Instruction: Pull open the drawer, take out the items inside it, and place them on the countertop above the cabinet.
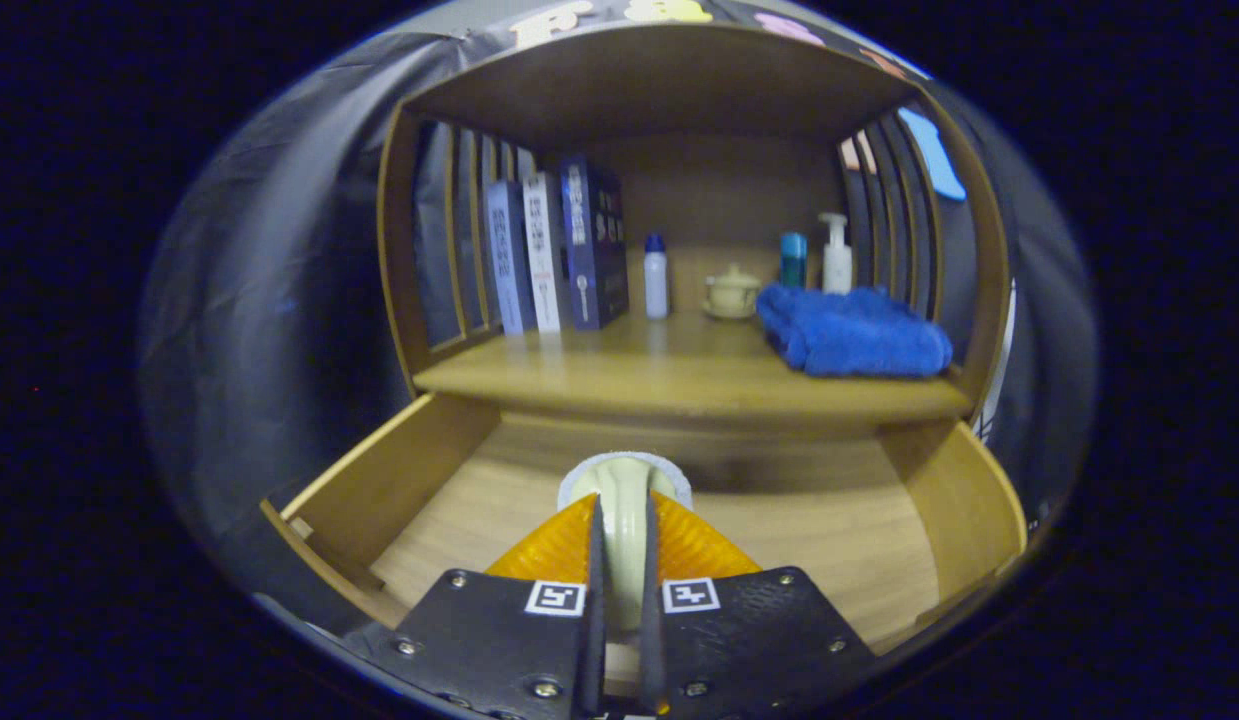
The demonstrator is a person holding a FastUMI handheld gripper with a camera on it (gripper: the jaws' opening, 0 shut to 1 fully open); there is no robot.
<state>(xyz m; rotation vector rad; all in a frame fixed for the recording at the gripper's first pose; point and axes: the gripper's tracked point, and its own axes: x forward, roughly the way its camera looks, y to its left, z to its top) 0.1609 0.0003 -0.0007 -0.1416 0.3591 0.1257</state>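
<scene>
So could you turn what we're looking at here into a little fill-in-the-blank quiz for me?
1. The gripper has its two fingers shut on a pale ____.
2. The drawer below the countertop is pulled ____.
3. The folded towel on the countertop is ____ in colour.
4. The small white bottle stands just right of the upright ____.

Missing words: cup; open; blue; books.

No text can be read; the spines of the books (554,250) beyond the jaws are too blurred.
</scene>
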